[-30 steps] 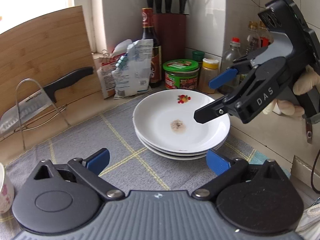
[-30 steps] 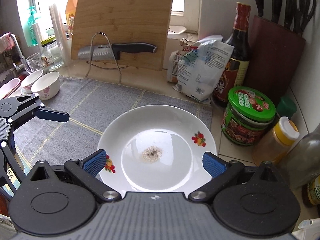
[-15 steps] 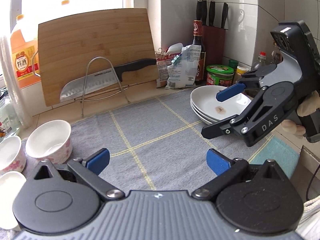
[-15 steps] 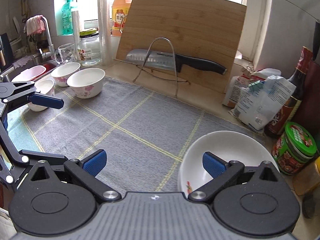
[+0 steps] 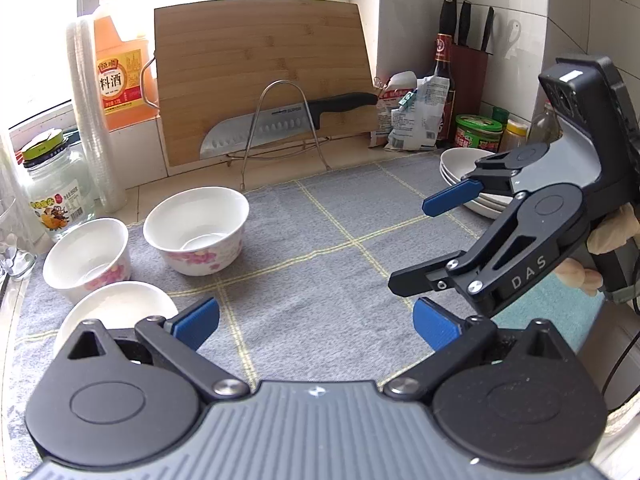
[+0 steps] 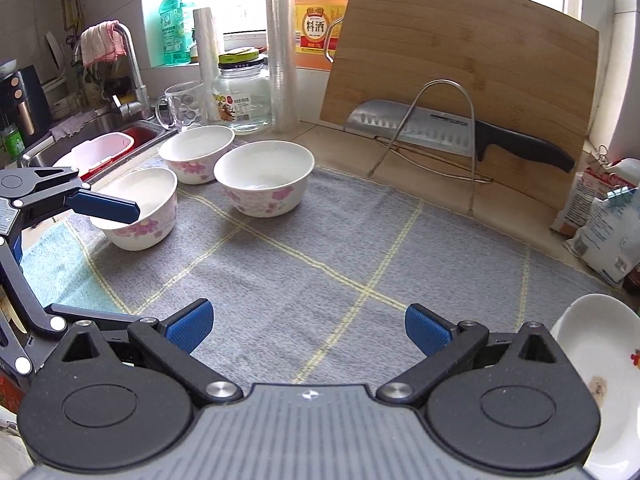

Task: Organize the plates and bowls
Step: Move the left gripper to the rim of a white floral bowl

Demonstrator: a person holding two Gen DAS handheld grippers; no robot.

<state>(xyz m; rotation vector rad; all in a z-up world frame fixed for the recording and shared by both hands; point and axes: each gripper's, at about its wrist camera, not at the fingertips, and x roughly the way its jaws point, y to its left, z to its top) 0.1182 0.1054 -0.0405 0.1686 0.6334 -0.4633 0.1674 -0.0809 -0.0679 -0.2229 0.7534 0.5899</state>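
Left gripper [image 5: 316, 322] and right gripper [image 6: 306, 328] both stand spread wide and empty over the grey mat [image 6: 320, 264]. Three floral bowls [image 6: 264, 178] sit grouped at the upper left of the right wrist frame. The stacked plates [image 5: 460, 168] rest at the right edge of the left wrist frame, partly behind the right gripper.

Three floral bowls [image 6: 264, 178] on mat [image 6: 320, 272]

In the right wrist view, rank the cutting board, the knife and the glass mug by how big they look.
1. cutting board, clearly largest.
2. knife, resting in front of it.
3. glass mug, smallest, though it stands farther back.
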